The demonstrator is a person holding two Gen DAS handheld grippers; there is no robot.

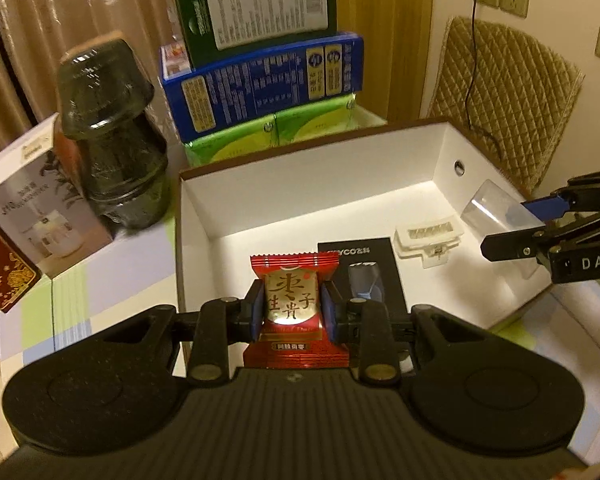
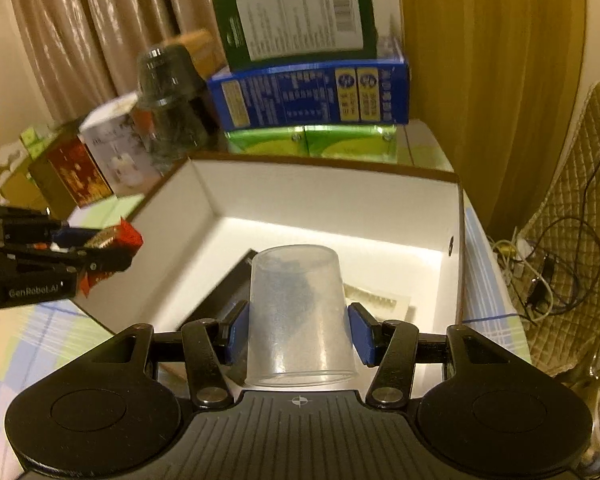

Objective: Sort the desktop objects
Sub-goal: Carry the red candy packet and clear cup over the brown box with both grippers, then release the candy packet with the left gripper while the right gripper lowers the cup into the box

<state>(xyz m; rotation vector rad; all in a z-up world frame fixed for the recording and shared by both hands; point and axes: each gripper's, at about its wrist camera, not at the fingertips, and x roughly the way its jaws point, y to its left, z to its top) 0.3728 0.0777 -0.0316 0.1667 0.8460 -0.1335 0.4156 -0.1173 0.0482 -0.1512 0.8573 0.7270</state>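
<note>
My left gripper [image 1: 293,308] is shut on a red and gold snack packet [image 1: 292,300] and holds it over the near edge of an open white box [image 1: 312,184]. My right gripper [image 2: 298,330] is shut on a clear plastic cup [image 2: 296,316], held mouth towards the camera over the box [image 2: 328,204]. Inside the box lie a black flat package [image 1: 374,268] and a white plastic clip [image 1: 426,238]. The right gripper with the cup [image 1: 496,208] shows at the right of the left wrist view. The left gripper with the packet [image 2: 116,240] shows at the left of the right wrist view.
Behind the box stand stacked cartons: green [image 1: 256,4], blue [image 1: 260,84] and light green [image 1: 268,132]. A dark glass jar [image 1: 116,136], a white carton [image 1: 40,196] and a red box [image 1: 0,272] stand at the left. A quilted chair back [image 1: 504,92] is at the right.
</note>
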